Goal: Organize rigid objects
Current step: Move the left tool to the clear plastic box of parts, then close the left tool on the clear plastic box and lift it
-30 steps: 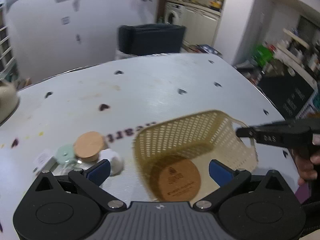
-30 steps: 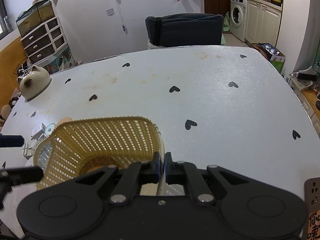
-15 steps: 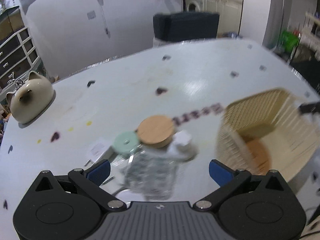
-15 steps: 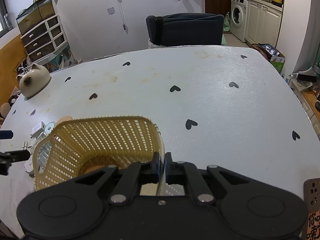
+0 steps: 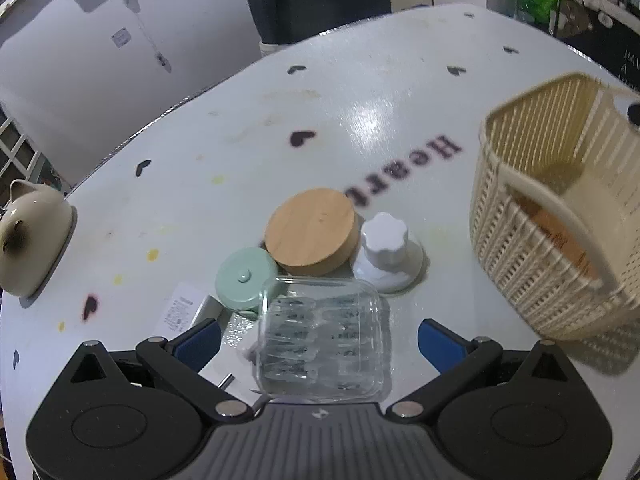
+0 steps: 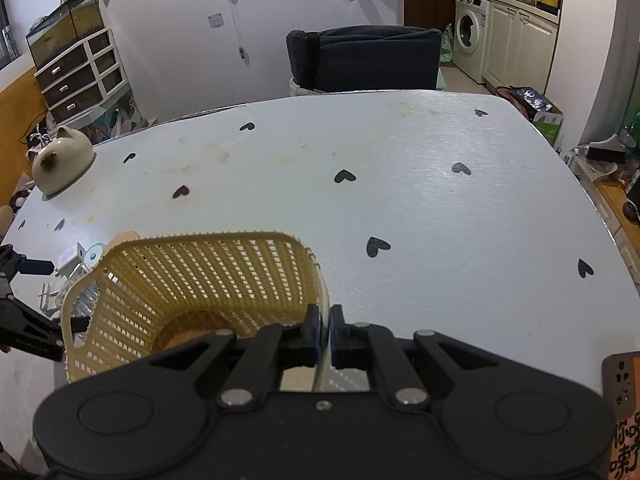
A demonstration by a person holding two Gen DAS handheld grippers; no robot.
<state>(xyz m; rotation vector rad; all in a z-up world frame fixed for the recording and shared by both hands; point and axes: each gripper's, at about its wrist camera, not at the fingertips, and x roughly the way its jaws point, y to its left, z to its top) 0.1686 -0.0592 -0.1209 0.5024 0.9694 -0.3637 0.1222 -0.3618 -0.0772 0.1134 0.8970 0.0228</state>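
While my right gripper (image 6: 324,330) clamps the basket (image 6: 208,276) rim near the table (image 6: 400,184) edge, my left gripper (image 5: 320,340) hangs spread wide around the clear box (image 5: 322,344), touching nothing; the far tabletop lies bare.

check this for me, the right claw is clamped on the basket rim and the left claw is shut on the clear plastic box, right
Not quite. The left claw is open, its fingers either side of the clear plastic box without pressing it, as the left wrist view shows. The right claw is indeed clamped on the basket rim.
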